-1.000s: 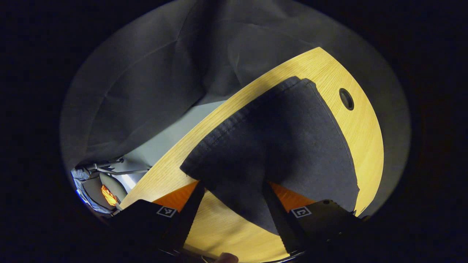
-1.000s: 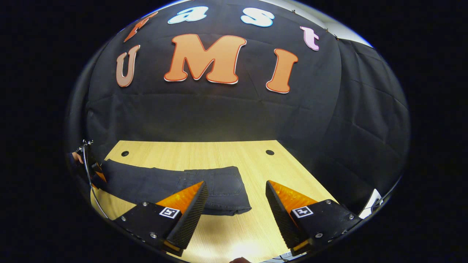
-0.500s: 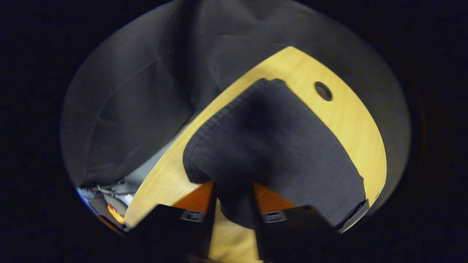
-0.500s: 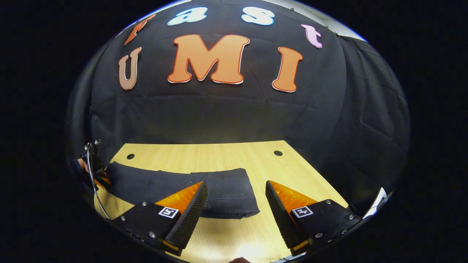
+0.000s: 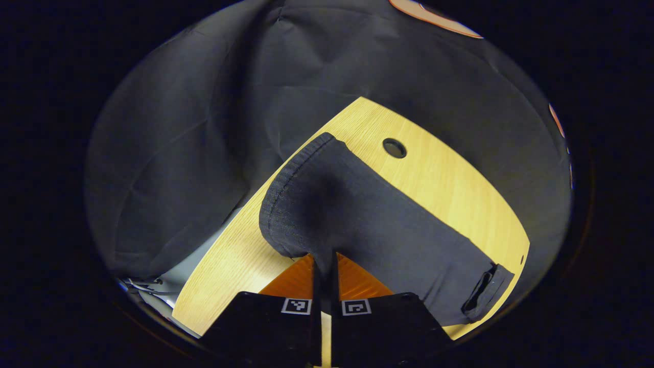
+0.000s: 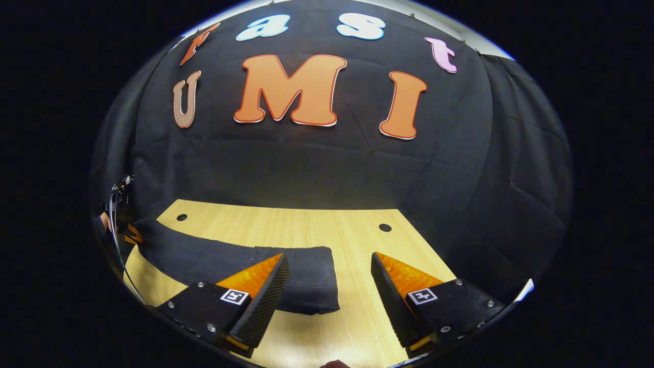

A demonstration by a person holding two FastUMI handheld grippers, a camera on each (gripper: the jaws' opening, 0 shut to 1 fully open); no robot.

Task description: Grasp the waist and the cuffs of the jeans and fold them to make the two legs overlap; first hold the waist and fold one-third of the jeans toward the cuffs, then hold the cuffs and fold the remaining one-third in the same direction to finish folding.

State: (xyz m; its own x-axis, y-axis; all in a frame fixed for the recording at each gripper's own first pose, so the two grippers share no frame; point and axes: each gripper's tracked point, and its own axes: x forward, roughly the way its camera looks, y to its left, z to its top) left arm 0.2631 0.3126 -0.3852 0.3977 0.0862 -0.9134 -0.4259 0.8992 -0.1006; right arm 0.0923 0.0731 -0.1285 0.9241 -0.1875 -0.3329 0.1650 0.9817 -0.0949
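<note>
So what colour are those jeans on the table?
Dark charcoal grey, almost black jeans; clearest in the left gripper view.

The jeans are dark, almost black w/ a bit of blue-grey, and the cuff end has a row of small stitch marks. The desk is light yellow wood w/ thin lines running along it, plus a small round black hole. The left tool has little black & white square tags. The right tool has the same tags & tiny silver screws.
</note>
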